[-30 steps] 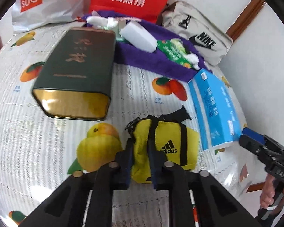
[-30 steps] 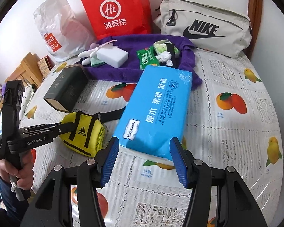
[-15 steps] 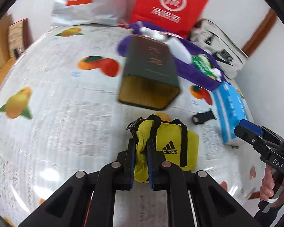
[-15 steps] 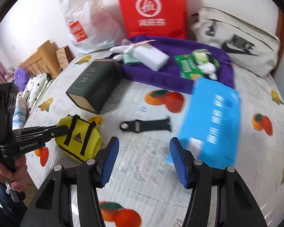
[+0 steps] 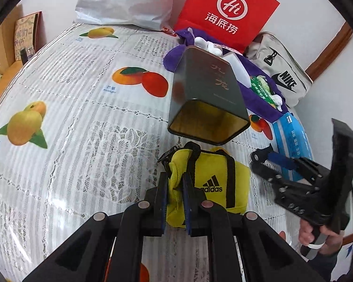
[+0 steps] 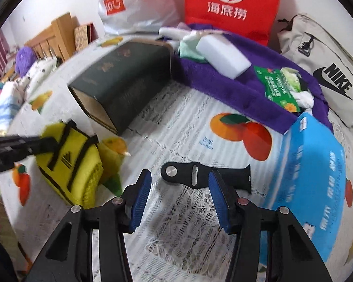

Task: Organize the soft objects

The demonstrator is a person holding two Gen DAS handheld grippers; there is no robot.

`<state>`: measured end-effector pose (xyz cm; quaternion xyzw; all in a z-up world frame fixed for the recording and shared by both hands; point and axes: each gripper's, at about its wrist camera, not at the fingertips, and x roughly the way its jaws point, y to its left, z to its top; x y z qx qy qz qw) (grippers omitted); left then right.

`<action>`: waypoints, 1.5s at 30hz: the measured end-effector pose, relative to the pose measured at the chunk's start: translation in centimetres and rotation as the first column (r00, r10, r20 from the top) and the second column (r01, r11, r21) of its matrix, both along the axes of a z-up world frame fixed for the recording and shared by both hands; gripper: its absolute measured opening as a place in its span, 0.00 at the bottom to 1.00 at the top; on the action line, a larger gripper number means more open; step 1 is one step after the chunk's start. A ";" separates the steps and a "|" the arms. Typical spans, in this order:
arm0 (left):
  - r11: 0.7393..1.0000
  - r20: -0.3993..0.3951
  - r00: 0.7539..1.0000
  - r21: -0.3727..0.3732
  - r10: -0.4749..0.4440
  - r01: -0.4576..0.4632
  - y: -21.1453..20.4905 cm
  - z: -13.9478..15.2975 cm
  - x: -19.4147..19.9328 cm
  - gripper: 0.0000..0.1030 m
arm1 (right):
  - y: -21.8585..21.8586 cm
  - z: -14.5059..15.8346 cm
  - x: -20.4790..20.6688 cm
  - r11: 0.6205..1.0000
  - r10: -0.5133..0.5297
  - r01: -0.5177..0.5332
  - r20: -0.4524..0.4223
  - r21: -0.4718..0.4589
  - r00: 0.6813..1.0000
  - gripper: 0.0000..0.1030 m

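on the fruit-print table (image 6: 176,122), the yellow bag (image 5: 214,183) is pinched by the left gripper (image 5: 174,202). the black strap (image 6: 207,176) lies crosswise just ahead of the right gripper (image 6: 180,202), whose empty jaws, just narrowing, seem nearest it.

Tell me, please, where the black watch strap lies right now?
In the right wrist view, the black watch strap lies flat on the tablecloth between the yellow bag and blue tissue pack.

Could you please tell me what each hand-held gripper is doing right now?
Left hand-held gripper: shut on the small yellow fabric duffel bag.
Right hand-held gripper: open, holding nothing, jaws just closing.
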<state>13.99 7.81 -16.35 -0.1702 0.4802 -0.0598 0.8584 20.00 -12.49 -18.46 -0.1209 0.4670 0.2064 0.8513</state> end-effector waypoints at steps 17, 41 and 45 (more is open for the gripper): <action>1.000 0.003 1.000 -0.014 -0.007 0.007 0.3 -0.3 0.2 0.13 | 0.3 -0.5 -0.4 0.999 -0.024 0.022 0.060 0.040 0.998 0.29; 0.999 0.044 0.999 -0.036 -0.013 0.015 0.0 1.9 -1.4 0.13 | -1.8 4.6 -5.4 0.980 -0.006 -0.005 0.053 0.199 0.999 0.29; 0.999 0.061 0.998 -0.044 -0.014 0.017 0.2 2.5 -2.0 0.13 | -1.9 5.6 -6.8 0.974 0.006 -0.020 0.063 0.226 0.998 0.29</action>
